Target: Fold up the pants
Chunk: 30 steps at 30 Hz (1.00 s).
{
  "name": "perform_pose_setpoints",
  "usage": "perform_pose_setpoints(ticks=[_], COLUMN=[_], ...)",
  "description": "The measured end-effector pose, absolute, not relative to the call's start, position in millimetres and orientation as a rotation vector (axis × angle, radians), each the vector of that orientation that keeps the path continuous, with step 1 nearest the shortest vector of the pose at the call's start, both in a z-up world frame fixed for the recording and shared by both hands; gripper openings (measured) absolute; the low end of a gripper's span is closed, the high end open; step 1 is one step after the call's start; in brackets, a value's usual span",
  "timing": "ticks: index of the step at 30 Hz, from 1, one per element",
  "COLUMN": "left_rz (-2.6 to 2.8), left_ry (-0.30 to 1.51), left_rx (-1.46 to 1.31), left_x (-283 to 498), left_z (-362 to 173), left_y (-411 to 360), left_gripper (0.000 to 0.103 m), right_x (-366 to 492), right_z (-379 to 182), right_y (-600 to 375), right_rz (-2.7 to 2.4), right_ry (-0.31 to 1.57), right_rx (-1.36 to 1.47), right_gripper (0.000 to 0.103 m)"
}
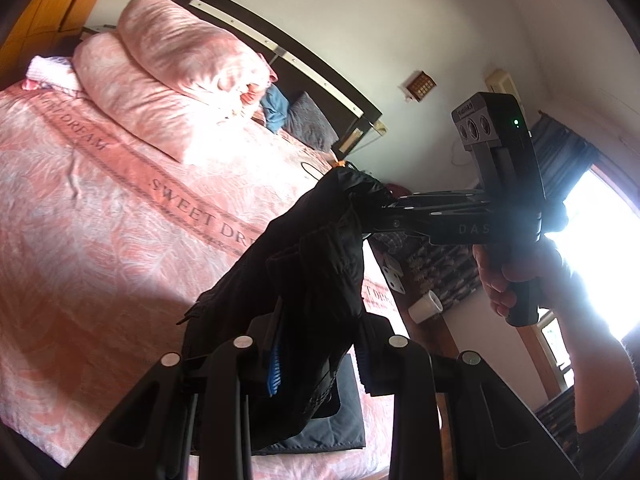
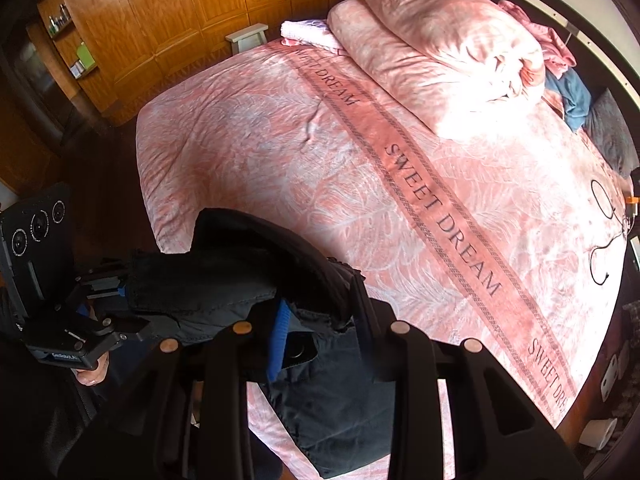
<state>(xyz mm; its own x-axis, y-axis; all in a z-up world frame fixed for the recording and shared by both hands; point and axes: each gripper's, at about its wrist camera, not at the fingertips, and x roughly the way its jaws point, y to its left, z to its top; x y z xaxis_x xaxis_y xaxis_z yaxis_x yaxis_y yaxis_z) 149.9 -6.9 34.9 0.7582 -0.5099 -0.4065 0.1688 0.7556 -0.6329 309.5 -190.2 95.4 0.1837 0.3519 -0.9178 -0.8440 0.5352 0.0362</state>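
Note:
The black pants (image 1: pixel 316 264) hang in the air above the pink bed, stretched between my two grippers. My left gripper (image 1: pixel 320 356) is shut on one end of the waistband; it also shows in the right wrist view (image 2: pixel 132 300) at the left. My right gripper (image 2: pixel 320 344) is shut on the other end; it also shows in the left wrist view (image 1: pixel 376 204), gripping the cloth from the right. The pants (image 2: pixel 340 400) droop down onto the bed's near edge. The fingertips are buried in cloth.
The bed (image 2: pixel 300 168) has a pink "SWEET DREAM" cover, with stacked pink pillows (image 2: pixel 440 40) and loose clothes (image 2: pixel 568 92) at the headboard. A black cable (image 2: pixel 604 232) lies at the right edge. A wooden wardrobe (image 2: pixel 180 8) stands beyond. A bright window (image 1: pixel 596 240) is at the right.

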Motion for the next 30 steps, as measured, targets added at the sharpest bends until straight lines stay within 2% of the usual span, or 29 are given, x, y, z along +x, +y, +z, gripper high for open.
perform_pose_setpoints(ticks=[30], left_rz=[-0.524], left_ry=[0.757], left_rx=[-0.396], left_x=[172], left_z=[-4], left_y=[-152], left_gripper=[0.028], right_x=[311], right_z=[27], right_y=[-343], right_rz=[0.799], right_ry=[1.126], right_rx=[-0.414], right_gripper=[0.027])
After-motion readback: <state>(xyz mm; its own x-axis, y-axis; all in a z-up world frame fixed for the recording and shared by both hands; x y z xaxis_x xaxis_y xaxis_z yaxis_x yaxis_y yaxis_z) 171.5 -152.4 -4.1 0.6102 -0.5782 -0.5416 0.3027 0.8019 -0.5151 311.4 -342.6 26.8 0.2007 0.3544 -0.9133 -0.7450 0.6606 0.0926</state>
